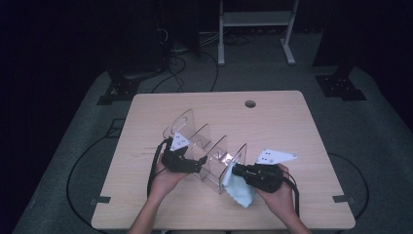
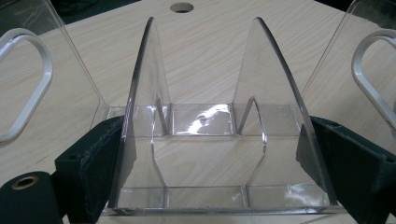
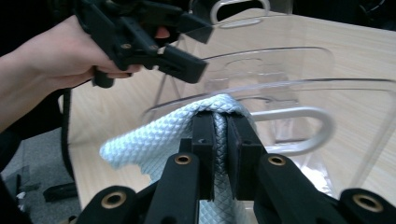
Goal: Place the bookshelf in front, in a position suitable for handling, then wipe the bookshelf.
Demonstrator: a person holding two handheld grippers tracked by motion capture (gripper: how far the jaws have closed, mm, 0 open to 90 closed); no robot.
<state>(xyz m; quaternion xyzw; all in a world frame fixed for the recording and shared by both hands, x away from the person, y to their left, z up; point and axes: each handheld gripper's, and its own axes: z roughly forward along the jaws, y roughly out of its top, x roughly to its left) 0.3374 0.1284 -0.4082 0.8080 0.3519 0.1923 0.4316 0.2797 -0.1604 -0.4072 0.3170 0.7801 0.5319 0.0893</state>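
Note:
A clear acrylic rack (image 1: 209, 141) with several upright dividers stands on the wooden table (image 1: 292, 126). My left gripper (image 1: 195, 163) reaches in from the rack's left side. In the left gripper view its jaws stand wide, with the pads (image 2: 105, 163) against both side edges of one divider section of the rack (image 2: 201, 121). My right gripper (image 1: 238, 170) is shut on a light blue textured cloth (image 1: 239, 191). In the right gripper view the gripper (image 3: 219, 126) holds the cloth (image 3: 154, 140) bunched against the rack's near end panel (image 3: 280, 70).
A round cable hole (image 1: 250, 104) sits near the table's far edge. Cables (image 1: 155, 170) trail from both grippers toward the front edge. Beyond the table, on the dark floor, are a white metal frame (image 1: 255, 19) and black stand feet (image 1: 341, 85).

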